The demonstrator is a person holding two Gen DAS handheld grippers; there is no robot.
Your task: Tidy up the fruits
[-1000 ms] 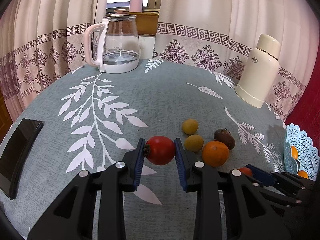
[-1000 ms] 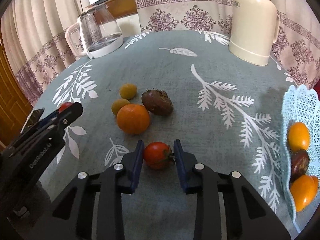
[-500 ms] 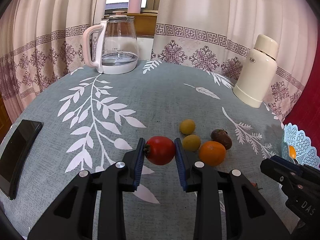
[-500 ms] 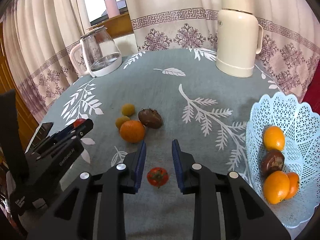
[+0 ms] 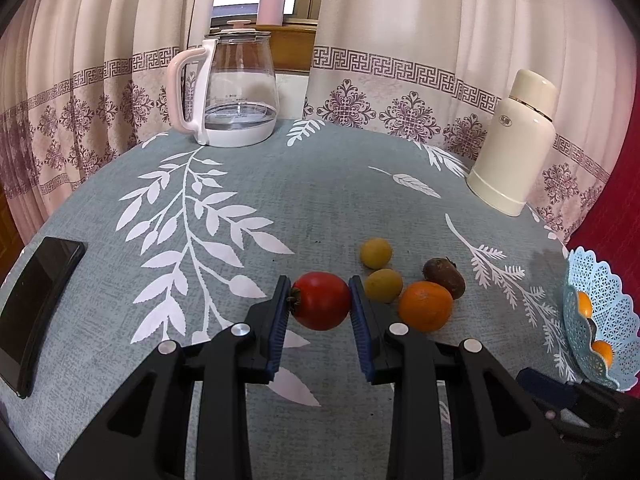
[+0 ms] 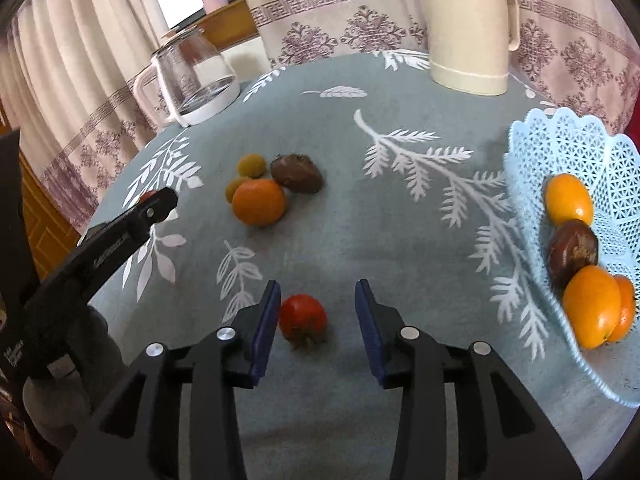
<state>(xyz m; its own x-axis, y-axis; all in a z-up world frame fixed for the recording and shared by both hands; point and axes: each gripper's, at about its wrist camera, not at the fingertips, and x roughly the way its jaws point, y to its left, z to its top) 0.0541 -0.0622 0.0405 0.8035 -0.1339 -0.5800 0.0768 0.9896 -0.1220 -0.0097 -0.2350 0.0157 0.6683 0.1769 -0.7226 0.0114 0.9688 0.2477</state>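
Pinching a tomato (image 5: pixel 321 300) in our left gripper (image 5: pixel 320 308) above the table (image 5: pixel 304 184), we spread the right gripper (image 6: pixel 316 316), its jaws opening around a smaller tomato (image 6: pixel 302 317) lying on the cloth near the basket (image 6: pixel 560 152).

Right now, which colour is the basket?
Light blue, with a lace-like openwork pattern: the basket shows best in the right wrist view.

Round desk (image 5: pixel 312 208) under grey leaf-print cloth, bearing glass kettle (image 5: pixel 232 92), cream flask (image 5: pixel 516 140), phone (image 5: pixel 38 300), blue basket (image 6: pixel 560 152), loose fruit (image 6: pixel 259 201).
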